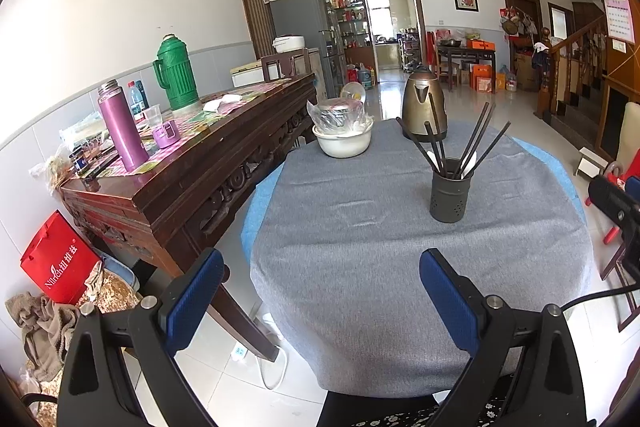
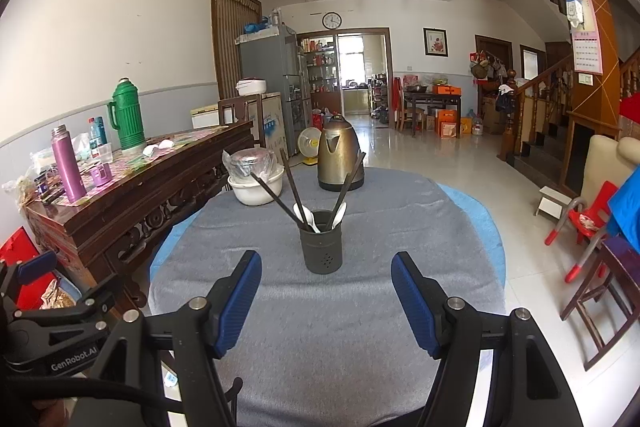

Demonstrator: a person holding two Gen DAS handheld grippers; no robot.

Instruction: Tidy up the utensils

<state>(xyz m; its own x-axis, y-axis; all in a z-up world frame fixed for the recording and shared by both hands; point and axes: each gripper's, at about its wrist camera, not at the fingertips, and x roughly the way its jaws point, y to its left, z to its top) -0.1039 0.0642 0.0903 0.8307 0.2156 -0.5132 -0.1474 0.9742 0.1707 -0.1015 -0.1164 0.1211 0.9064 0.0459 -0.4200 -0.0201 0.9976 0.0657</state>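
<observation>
A dark grey utensil holder [image 1: 449,195] [image 2: 321,244] stands upright on the round table's grey cloth [image 1: 360,247] [image 2: 340,327]. Several dark chopsticks [image 1: 476,135] [image 2: 288,183] and white spoons [image 1: 469,163] [image 2: 304,217] stick out of it. My left gripper [image 1: 322,267] hovers over the near part of the cloth, open, with nothing between its blue pads. In the right wrist view my right gripper [image 2: 326,269] points at the holder from a short way in front of it, open and empty. The left gripper's body shows at the lower left of the right wrist view.
A bronze kettle [image 1: 424,107] [image 2: 340,159] and a white bowl with a plastic-wrapped pot [image 1: 342,133] [image 2: 256,179] stand at the table's far side. A dark wooden sideboard [image 1: 192,171] [image 2: 132,195] with flasks runs along the left. Red chairs [image 2: 584,223] stand at the right.
</observation>
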